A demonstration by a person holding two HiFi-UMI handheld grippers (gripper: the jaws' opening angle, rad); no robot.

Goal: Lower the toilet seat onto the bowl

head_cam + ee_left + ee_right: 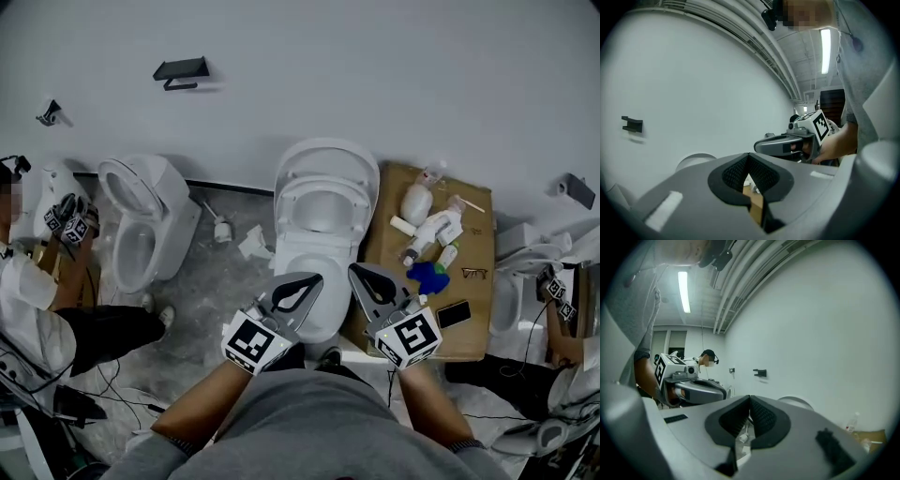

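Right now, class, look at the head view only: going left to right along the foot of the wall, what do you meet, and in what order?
left toilet → small white part on the floor → middle toilet, seat raised → cardboard sheet → dark wall fitting

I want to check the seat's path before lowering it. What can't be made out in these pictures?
- Head view: rim of the bowl, partly behind the left gripper and right gripper.
- Both gripper views: the bowl and most of the toilet seat, behind each gripper's own body.
- Head view: bottle labels, too small.
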